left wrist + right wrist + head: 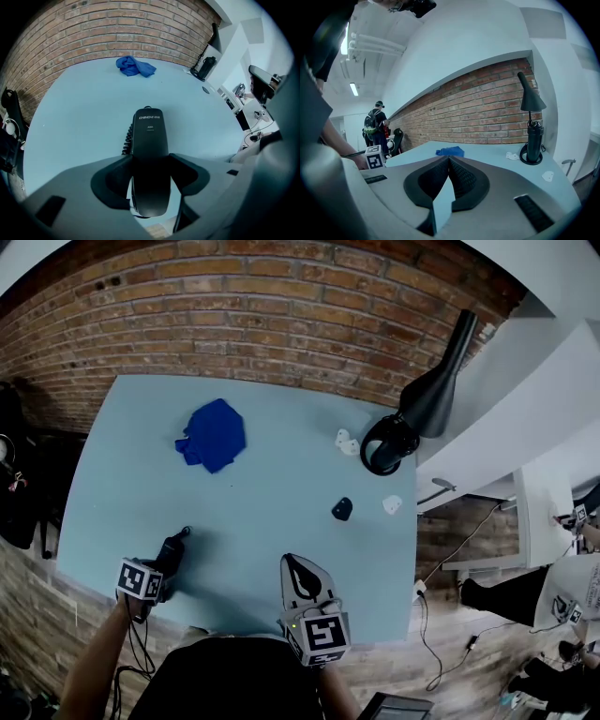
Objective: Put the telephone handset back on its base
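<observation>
A black telephone handset (150, 131) with a coiled cord (126, 138) lies between the jaws of my left gripper (150, 161), which is shut on its lower half. From the head view that gripper (167, 564) and the handset (175, 547) are low over the pale blue table (272, 484), near its front left edge. My right gripper (296, 564) hovers at the front middle with its ribbed pads (459, 178) closed tip to tip on nothing. No telephone base shows in any view.
A crumpled blue cloth (214, 434) lies at the back left. A black desk lamp (427, 399) stands at the back right corner, with small white pieces (345, 442) and a small dark object (342, 509) nearby. A brick wall (281, 306) runs behind the table.
</observation>
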{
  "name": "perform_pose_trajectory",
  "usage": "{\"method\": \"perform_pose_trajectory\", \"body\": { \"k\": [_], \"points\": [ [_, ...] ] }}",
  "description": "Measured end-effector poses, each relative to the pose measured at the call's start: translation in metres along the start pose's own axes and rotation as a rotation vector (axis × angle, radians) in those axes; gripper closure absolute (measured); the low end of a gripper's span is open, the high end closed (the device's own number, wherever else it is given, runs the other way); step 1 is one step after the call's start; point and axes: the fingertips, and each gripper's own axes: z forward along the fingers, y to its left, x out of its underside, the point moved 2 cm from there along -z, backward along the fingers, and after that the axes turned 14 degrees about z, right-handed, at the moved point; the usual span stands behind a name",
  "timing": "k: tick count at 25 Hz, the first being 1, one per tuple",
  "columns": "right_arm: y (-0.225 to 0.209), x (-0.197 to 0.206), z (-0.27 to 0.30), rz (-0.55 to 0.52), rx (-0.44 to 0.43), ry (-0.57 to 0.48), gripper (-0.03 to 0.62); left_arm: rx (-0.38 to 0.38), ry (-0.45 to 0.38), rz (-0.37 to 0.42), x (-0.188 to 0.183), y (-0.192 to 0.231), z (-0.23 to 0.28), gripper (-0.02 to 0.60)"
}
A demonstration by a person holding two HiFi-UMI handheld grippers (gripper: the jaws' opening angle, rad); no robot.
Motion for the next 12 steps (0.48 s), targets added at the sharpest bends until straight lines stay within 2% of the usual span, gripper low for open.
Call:
{"method": "perform_pose_trajectory", "body": {
  "k": [4, 12],
  "points": [
    [0.0034, 0.0020, 0.0038, -0.006, -0.009, 0.002, 0.580, -0.026, 0.009, 0.018, -0.0016, 0.0025, 0.0014, 0.302],
    [0.0093, 0.0089, -0.0007, -0.017, -0.002, 0.004, 0.580, -0.017, 0.023, 0.021, -0.0020, -0.0004, 0.0065, 0.301]
  ]
}}
